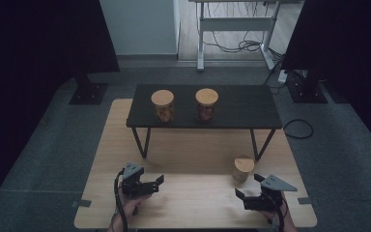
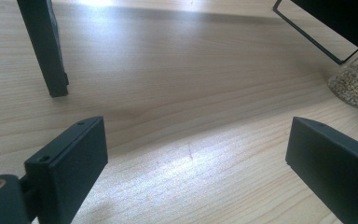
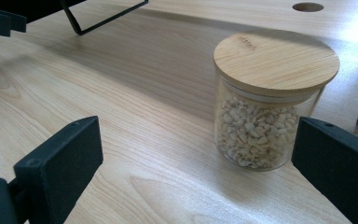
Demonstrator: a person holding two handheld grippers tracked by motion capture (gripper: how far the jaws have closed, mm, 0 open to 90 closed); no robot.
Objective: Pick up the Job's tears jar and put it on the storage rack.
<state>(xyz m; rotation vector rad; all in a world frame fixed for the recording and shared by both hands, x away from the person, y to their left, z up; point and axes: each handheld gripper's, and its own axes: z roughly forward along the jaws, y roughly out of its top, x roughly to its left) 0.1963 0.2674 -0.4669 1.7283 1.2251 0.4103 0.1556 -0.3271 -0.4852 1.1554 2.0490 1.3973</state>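
A glass jar of pale nuts (image 1: 243,169) with a round wooden lid stands on the wooden table (image 1: 193,203), at the front right. My right gripper (image 1: 249,186) is open just in front of it. In the right gripper view the jar (image 3: 270,107) is upright, a little ahead and toward the right jaw, apart from both jaws of the gripper (image 3: 196,163). My left gripper (image 1: 155,184) is open over bare wood at the front left. Its own view has nothing between the jaws of the gripper (image 2: 196,158), with the jar (image 2: 356,84) at the right edge.
A low black shelf (image 1: 241,108) on thin metal legs stands across the back of the table. On it are two more wooden-lidded jars (image 1: 163,105) (image 1: 206,104) with darker contents. One black leg (image 2: 44,46) rises ahead of the left gripper. A cable hole (image 3: 307,7) lies beyond the jar.
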